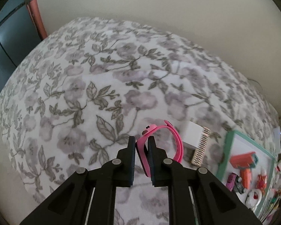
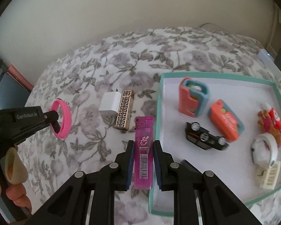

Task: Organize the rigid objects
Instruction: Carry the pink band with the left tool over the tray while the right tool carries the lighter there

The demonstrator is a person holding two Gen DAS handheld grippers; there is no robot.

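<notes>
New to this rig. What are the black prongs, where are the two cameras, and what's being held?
There is no robot here: a person holds a two-finger tool in each hand, and a fisheye camera on each looks forward along its fingers. In the left wrist view, the left tool is shut on a pink wristband. In the right wrist view, the right tool grips a purple lighter. Both hang over a flowered bedspread. On the cloth lie a white charger and a gold patterned lighter, touching. The teal-rimmed tray holds a toy car, two orange cases and other small items.
</notes>
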